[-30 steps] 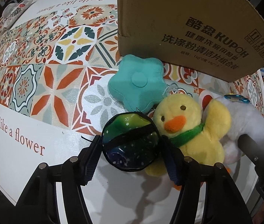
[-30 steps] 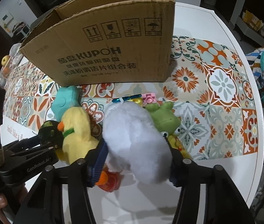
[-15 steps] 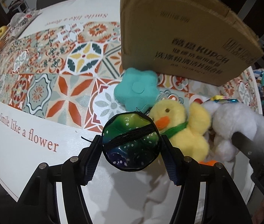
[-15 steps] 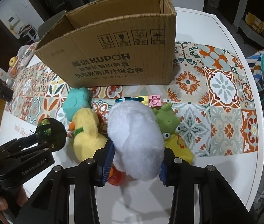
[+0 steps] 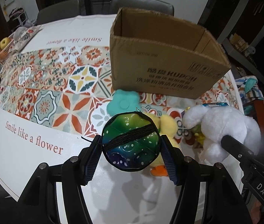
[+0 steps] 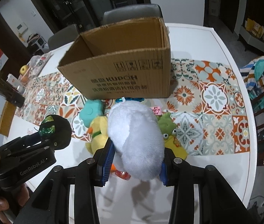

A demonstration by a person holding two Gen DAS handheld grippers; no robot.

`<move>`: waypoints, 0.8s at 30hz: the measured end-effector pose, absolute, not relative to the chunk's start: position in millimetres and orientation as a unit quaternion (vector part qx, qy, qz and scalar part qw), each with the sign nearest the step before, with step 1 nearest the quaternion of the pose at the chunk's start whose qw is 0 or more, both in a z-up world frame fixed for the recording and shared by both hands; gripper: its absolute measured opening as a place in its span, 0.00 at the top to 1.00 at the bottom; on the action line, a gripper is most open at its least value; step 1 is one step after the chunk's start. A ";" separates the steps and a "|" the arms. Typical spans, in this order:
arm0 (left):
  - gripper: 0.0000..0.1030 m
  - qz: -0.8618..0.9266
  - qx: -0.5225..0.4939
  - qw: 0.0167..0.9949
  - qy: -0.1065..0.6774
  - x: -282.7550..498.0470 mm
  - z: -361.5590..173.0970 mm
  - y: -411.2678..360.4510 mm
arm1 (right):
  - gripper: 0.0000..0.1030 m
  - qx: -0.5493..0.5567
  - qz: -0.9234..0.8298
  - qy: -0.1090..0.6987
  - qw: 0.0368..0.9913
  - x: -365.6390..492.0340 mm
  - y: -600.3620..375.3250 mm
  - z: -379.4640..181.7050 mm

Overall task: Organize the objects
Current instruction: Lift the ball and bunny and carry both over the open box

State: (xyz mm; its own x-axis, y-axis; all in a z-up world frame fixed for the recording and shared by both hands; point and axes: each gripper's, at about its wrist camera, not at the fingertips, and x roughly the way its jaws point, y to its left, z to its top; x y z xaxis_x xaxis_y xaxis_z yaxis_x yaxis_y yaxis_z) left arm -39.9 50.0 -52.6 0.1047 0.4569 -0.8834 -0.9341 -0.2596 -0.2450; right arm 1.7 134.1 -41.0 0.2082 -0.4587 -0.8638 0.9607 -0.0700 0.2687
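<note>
My left gripper (image 5: 131,149) is shut on a round green-and-blue ball (image 5: 131,141) wound with black thread, held above the table. My right gripper (image 6: 134,160) is shut on a white plush toy (image 6: 134,140), also lifted; in the left wrist view that white plush (image 5: 223,128) hangs at the right. On the tablecloth below lie a yellow duck plush (image 6: 98,130), a teal flower cushion (image 5: 123,100) and a green frog plush (image 6: 166,124). An open cardboard box (image 5: 165,63) stands upright behind them. In the right wrist view the ball (image 6: 48,127) shows at the left.
A patterned tile tablecloth (image 5: 44,85) covers the round white table (image 6: 230,169). A pink block (image 6: 156,110) and a blue clip (image 6: 130,99) lie by the box. A basket with an apple (image 5: 4,43) sits far left. Chairs (image 6: 132,15) stand behind the table; striped cloth (image 6: 258,74) hangs at the right.
Both grippers have risen with their loads, so the box's open top now shows. The right gripper's jaws closed tighter on the white plush and lifted it off the pile.
</note>
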 end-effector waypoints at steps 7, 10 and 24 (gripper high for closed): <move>0.41 0.627 -0.470 0.578 0.229 -38.1 -24.1 49.2 | 0.60 0.443 -0.570 0.255 0.643 -3.8 137.9 -16.7; 0.40 0.628 -0.461 0.585 0.225 -37.8 -13.7 50.5 | 0.60 0.434 -0.571 0.247 0.652 -6.0 138.6 -5.8; 0.40 0.622 -0.433 0.619 0.207 -41.7 27.3 66.0 | 0.60 0.408 -0.562 0.218 0.686 -11.8 128.9 33.6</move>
